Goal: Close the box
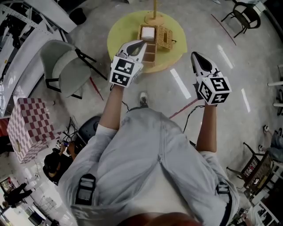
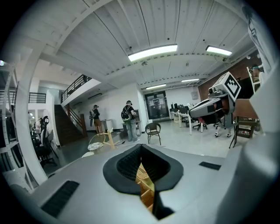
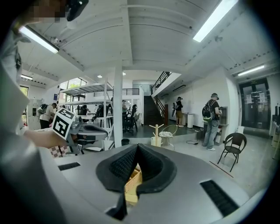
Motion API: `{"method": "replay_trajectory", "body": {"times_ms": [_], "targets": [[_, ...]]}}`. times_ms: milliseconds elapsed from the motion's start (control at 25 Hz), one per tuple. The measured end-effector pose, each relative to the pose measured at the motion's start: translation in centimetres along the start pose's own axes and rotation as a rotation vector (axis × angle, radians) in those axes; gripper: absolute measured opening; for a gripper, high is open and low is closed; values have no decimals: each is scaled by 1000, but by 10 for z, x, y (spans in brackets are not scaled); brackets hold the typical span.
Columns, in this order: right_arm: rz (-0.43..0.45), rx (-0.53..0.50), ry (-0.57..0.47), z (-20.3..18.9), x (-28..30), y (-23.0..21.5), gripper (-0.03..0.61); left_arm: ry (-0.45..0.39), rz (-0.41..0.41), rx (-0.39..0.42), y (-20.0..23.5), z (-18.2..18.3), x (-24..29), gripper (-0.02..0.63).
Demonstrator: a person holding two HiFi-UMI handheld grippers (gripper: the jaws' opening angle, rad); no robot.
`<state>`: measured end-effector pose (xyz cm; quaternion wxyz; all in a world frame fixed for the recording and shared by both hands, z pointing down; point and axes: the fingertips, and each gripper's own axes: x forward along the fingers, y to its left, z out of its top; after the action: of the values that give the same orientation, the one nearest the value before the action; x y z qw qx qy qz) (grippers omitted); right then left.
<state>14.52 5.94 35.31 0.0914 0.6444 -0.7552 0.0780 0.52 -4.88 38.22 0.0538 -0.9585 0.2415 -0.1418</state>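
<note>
Both claws are up in the air on the near side of the round yellow tabletop point(image 1: 121, 33), held level and well apart from each other. The left claw point(image 1: 142, 43) has its jaws pressed together at the tips with nothing between them. From the head view its tip overlaps the near-left side of the wooden box point(image 1: 151, 56), though whether it touches I cannot tell. The right claw point(image 1: 195, 55) is closed and empty too, hanging out past the tabletop's right edge, above the floor point(image 1: 230, 39).

The box sits around the middle of the tabletop, running towards the near edge, and it is open. Its woven lid point(image 1: 165, 37) is folded out flat to the right, and the divided compartments show. A white item point(image 1: 148, 32) fills the far compartment. A wooden post point(image 1: 154, 8) stands at the far edge of the tabletop.

Off to the left on the floor are a grey chair point(image 1: 66, 68) and a red-and-white checkered cube point(image 1: 28, 128).
</note>
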Motion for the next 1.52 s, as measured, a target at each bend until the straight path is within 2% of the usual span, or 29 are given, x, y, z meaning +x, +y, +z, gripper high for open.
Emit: {"method": "replay_trajectory", "body": {"times_ms": [440,720,840,1160,1520], "targets": [[-26,0,56,7,81,-32,23,45,-90,-21,51,-20,72,28],[-144,-9,94,-4,121,-66,23,75,-151,-42,73,-36,106,28],[-164,-13,135,-13,135,-74,23,78,-180,-54,79,-39,114,28],[-116,8,240,-60,180,-99,25,131,-177,-87,93,-67,146,28],[28,-53,385,-115,230,-134,60,225,-95,-155,99,-92,185,28]]}}
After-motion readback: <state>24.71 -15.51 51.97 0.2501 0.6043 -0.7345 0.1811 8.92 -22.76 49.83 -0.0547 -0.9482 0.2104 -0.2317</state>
